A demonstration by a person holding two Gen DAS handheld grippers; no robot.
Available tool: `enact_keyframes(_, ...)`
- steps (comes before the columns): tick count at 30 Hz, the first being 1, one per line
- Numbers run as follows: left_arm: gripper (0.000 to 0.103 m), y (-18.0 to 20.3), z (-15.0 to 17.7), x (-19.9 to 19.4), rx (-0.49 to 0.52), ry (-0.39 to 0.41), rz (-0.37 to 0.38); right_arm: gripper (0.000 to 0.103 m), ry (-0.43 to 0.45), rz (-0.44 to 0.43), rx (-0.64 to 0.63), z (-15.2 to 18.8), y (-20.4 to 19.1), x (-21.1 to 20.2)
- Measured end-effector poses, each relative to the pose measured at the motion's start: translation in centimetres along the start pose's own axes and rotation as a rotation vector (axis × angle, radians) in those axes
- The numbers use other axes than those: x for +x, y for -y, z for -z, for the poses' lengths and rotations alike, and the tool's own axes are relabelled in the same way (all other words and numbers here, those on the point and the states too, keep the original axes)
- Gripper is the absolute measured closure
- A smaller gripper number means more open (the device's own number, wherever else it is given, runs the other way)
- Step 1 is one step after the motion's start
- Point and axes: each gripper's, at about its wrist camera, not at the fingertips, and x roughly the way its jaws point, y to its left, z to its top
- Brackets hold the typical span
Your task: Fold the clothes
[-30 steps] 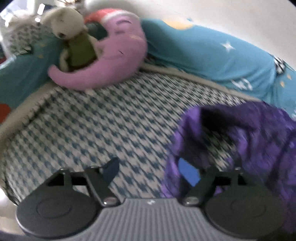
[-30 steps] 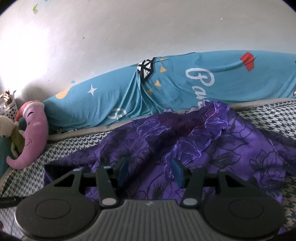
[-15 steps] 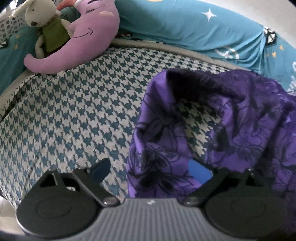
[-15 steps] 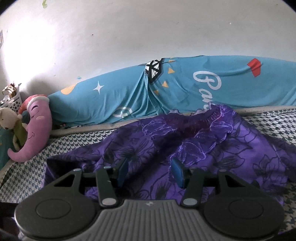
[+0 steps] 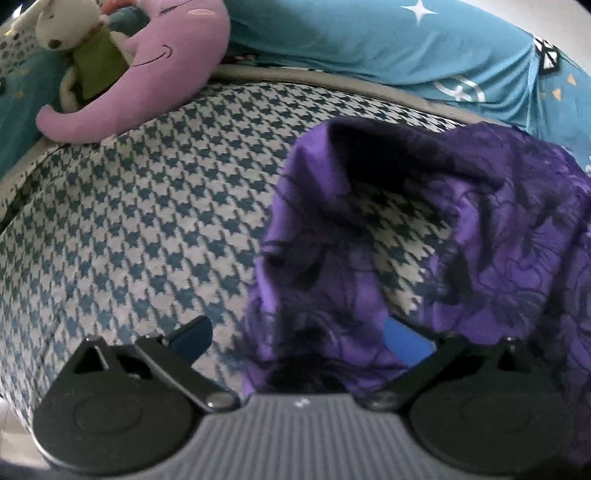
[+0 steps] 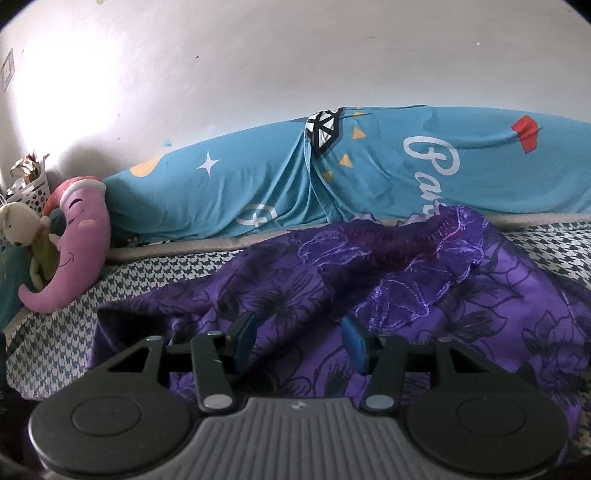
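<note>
A purple garment (image 5: 498, 229) with a dark flower print lies rumpled on the houndstooth bed sheet (image 5: 147, 221). In the left wrist view its left edge curls up into a fold. That fold runs down between the fingers of my left gripper (image 5: 299, 339), whose jaws are opening wide. The pads stand clear of the cloth. In the right wrist view the purple garment (image 6: 406, 280) spreads across the bed with a lace ruffle near the back. My right gripper (image 6: 299, 341) hovers over it, half open, with nothing pinched between its blue pads.
A purple moon pillow (image 5: 166, 62) and a white rabbit toy (image 5: 70, 33) lie at the bed's far left corner. A long blue star-print bolster (image 6: 369, 177) runs along the white wall (image 6: 258, 74). A dotted basket (image 6: 29, 188) stands at the far left.
My left gripper's jaws have spread wider and it has moved right and down, so the garment's curled edge now sits between its fingers. The right gripper has barely shifted.
</note>
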Motion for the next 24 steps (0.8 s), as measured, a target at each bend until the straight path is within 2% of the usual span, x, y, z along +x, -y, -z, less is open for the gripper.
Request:
enact_keyframes(2,0.000,0.4,0.0,0.0,0.017,0.000,0.017,0.052,-0.006,0.001,0.002,0.0,0.0,0.2)
enact_keyframes(5,0.001,1.1,0.4,0.3,0.055,0.006,-0.009,0.052,-0.011,0.001,0.009,-0.1,0.1,0.5)
enact_keyframes(6,0.006,1.3,0.7,0.3,0.063,0.009,-0.013,0.052,-0.012,0.001,0.009,-0.1,0.2,0.5)
enact_keyframes(8,0.017,1.4,0.9,0.0,0.070,0.018,0.007,0.052,-0.011,0.001,0.006,-0.1,0.1,0.5)
enact_keyframes(9,0.025,1.5,1.0,-0.2,0.082,0.028,0.016,0.052,-0.010,0.001,0.004,-0.1,0.0,0.5)
enact_keyframes(10,0.038,1.6,1.1,-0.5,0.097,0.040,0.024,0.052,-0.009,0.001,0.001,-0.2,0.0,0.6)
enact_keyframes(11,0.045,1.6,1.3,-0.7,0.109,0.050,0.030,0.052,-0.007,0.002,-0.001,-0.2,0.0,0.6)
enact_keyframes(13,0.069,1.4,1.4,-1.2,0.115,0.064,0.042,0.052,-0.009,0.002,-0.002,-0.2,0.1,0.7)
enact_keyframes(15,0.082,0.9,1.3,-1.5,0.103,0.071,0.057,0.052,-0.011,0.002,-0.002,-0.3,0.1,0.8)
enact_keyframes(17,0.087,0.0,1.1,-1.7,0.068,0.075,0.060,0.052,-0.012,0.002,-0.003,-0.3,-0.1,0.9)
enact_keyframes(19,0.089,-0.5,0.9,-2.3,0.060,0.111,0.015,0.052,-0.014,0.001,-0.010,-0.2,-0.2,1.0)
enact_keyframes(21,0.092,-0.9,0.7,-3.0,0.072,0.169,-0.064,0.052,-0.016,0.000,-0.016,-0.2,-0.3,1.1)
enact_keyframes(24,0.092,-2.4,-0.2,-4.0,0.035,0.245,-0.174,0.052,-0.020,-0.001,-0.026,-0.1,-0.5,1.3)
